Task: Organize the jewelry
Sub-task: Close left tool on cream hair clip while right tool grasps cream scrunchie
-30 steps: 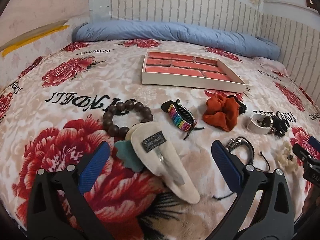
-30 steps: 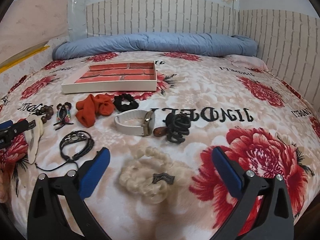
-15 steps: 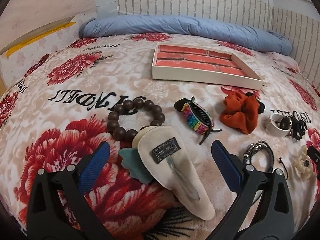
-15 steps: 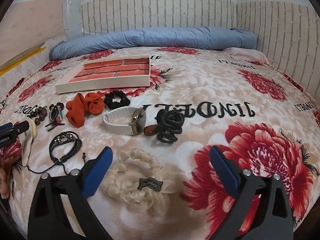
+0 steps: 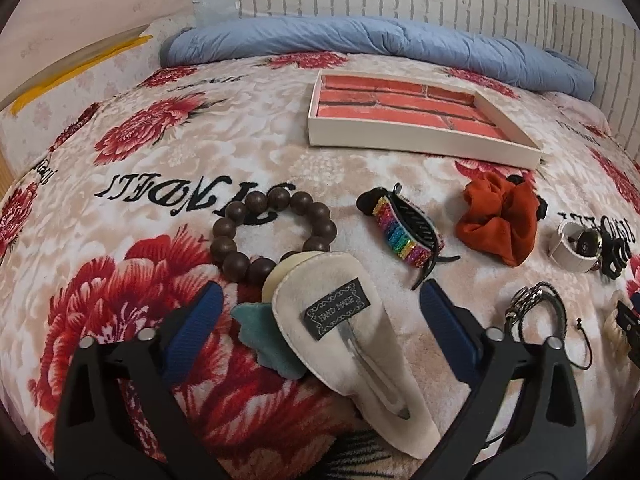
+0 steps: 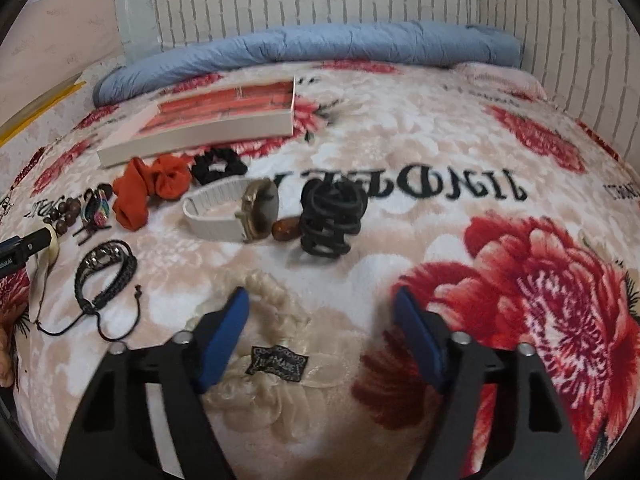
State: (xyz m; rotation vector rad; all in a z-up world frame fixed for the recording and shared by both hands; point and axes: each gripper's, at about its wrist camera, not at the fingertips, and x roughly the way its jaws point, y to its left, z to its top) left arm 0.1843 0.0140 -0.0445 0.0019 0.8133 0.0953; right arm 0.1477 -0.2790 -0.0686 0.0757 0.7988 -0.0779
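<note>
Closing in, both sets of jaws have just been narrowing: right gripper (image 6: pixel 320 316) half-shut around the scrunchie (image 6: pixel 264 360), left gripper (image 5: pixel 320 312) still wide, clip (image 5: pixel 352 344) between, neither gripped; tray (image 5: pixel 420 142) beyond waits empty.

The cream hair clip (image 5: pixel 352 344) hides part of the bead bracelet (image 5: pixel 272 232); the right-wrist view is blurred.
</note>
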